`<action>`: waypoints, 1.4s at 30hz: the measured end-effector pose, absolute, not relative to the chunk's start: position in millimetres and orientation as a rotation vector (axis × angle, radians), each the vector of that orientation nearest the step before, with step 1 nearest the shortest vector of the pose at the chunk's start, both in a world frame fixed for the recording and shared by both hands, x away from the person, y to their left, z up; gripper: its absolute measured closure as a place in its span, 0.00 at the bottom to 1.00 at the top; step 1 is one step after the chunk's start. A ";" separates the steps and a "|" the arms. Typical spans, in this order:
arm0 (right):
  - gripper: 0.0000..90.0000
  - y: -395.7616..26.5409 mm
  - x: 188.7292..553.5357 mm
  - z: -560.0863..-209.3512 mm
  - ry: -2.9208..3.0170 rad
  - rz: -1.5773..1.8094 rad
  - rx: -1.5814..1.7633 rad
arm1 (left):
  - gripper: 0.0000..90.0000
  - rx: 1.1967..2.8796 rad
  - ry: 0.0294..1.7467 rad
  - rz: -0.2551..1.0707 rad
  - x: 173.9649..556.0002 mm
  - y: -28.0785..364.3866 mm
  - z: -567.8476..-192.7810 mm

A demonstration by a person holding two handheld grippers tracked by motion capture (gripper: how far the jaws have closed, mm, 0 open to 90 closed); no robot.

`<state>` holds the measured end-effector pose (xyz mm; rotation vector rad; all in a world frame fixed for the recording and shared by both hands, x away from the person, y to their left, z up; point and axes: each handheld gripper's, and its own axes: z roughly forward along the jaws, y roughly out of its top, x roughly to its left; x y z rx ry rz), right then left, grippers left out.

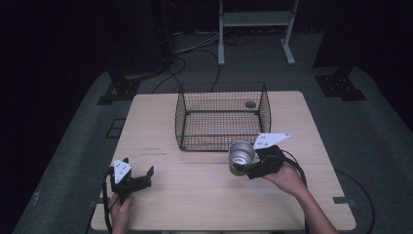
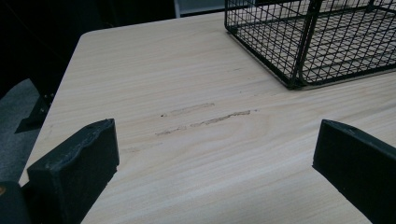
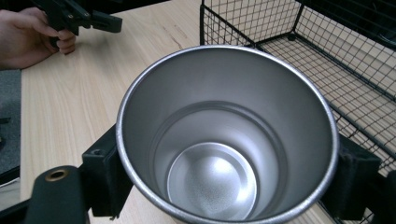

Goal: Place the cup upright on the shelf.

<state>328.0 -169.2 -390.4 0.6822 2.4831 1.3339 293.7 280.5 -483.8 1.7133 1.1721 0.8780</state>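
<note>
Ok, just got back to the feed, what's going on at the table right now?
The right gripper is clamped on a metal cup, holding it off the table just in front of the wire basket, open end tilted toward the camera. The cup is empty inside. The left gripper rests near the table's front left, jaws open with nothing between them.

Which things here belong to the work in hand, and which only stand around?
Belong to the work:
- shiny round metal cup, held in the right gripper
- black wire mesh basket, just beyond the cup

Standing around:
- left gripper, open
- white metal frame on the floor
</note>
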 end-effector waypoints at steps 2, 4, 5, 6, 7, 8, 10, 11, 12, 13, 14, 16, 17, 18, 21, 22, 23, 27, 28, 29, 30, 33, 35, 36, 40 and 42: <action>0.20 -168.0 329.5 -386.1 2.484 1.333 0.679 | 0.00 1.714 1.172 0.878 293.7 280.5 -483.7; 0.20 -167.4 331.8 -382.4 2.482 1.339 0.673 | 0.00 1.714 1.172 0.878 293.6 280.5 -483.7; 0.20 -167.1 333.1 -380.6 2.481 1.341 0.671 | 0.00 1.714 1.172 0.878 293.6 280.5 -483.7; 0.20 -166.8 334.1 -378.7 2.480 1.340 0.670 | 0.00 1.714 1.172 0.878 293.6 280.6 -483.7; 0.20 -166.3 335.3 -377.0 2.479 1.343 0.665 | 0.00 1.710 1.173 0.878 293.7 280.4 -483.8; 0.20 -165.9 336.2 -375.4 2.477 1.345 0.666 | 0.00 1.709 1.173 0.878 293.7 280.4 -483.8; 0.20 -165.8 337.5 -373.7 2.478 1.348 0.661 | 0.00 1.710 1.174 0.877 293.7 280.4 -483.8; 0.20 -165.4 338.5 -372.2 2.480 1.348 0.661 | 0.00 1.710 1.174 0.877 293.6 280.4 -483.7; 0.20 -164.2 340.5 -369.1 2.478 1.346 0.654 | 0.00 1.711 1.174 0.877 293.6 280.6 -483.7; 0.20 -163.5 341.8 -367.6 2.477 1.347 0.648 | 0.00 1.711 1.174 0.877 293.6 280.6 -483.7; 0.20 -162.8 342.6 -366.1 2.478 1.350 0.652 | 0.00 1.711 1.174 0.876 293.6 280.5 -483.7; 0.20 -162.0 343.9 -364.5 2.480 1.351 0.652 | 0.00 1.710 1.175 0.876 293.5 280.6 -483.6; 0.20 -160.2 346.5 -361.7 2.480 1.346 0.645 | 0.00 1.715 1.174 0.876 293.3 281.0 -483.5; 0.20 -160.2 346.5 -361.7 2.480 1.346 0.645 | 0.00 1.715 1.174 0.877 293.3 281.1 -483.5; 0.20 -156.6 351.8 -356.2 2.482 1.351 0.640 | 0.00 1.706 1.175 0.874 293.5 281.2 -483.7; 0.20 -155.7 353.1 -355.1 2.480 1.348 0.635 | 0.00 1.702 1.175 0.873 293.6 281.2 -483.8; 0.20 -154.6 354.4 -354.0 2.482 1.344 0.634 | 0.00 1.701 1.175 0.872 293.6 281.2 -483.8; 0.20 -151.8 357.8 -350.6 2.482 1.342 0.633 | 0.00 1.701 1.173 0.872 293.5 281.3 -483.8; 0.20 -150.6 360.4 -348.4 2.483 1.344 0.628 | 0.00 1.701 1.173 0.872 293.5 281.3 -483.8; 0.20 -150.6 360.4 -348.4 2.483 1.344 0.628 | 0.00 1.701 1.173 0.872 293.5 281.3 -483.8; 0.20 -149.5 362.6 -346.1 2.482 1.345 0.630 | 0.00 1.703 1.174 0.870 293.4 281.4 -483.7; 0.20 -148.6 366.7 -342.7 2.479 1.349 0.623 | 0.00 1.703 1.175 0.869 293.3 281.4 -483.6; 0.20 -148.1 368.1 -341.5 2.483 1.348 0.627 | 0.00 1.703 1.175 0.869 293.4 281.5 -483.6; 0.20 -147.1 370.7 -339.0 2.479 1.344 0.629 | 0.00 1.703 1.174 0.871 293.5 281.6 -483.6; 0.20 -145.0 375.7 -334.3 2.479 1.341 0.630 | 0.00 1.702 1.174 0.872 293.5 281.6 -483.6; 0.20 -143.8 378.0 -332.6 2.479 1.334 0.633 | 0.00 1.703 1.174 0.872 293.5 281.6 -483.6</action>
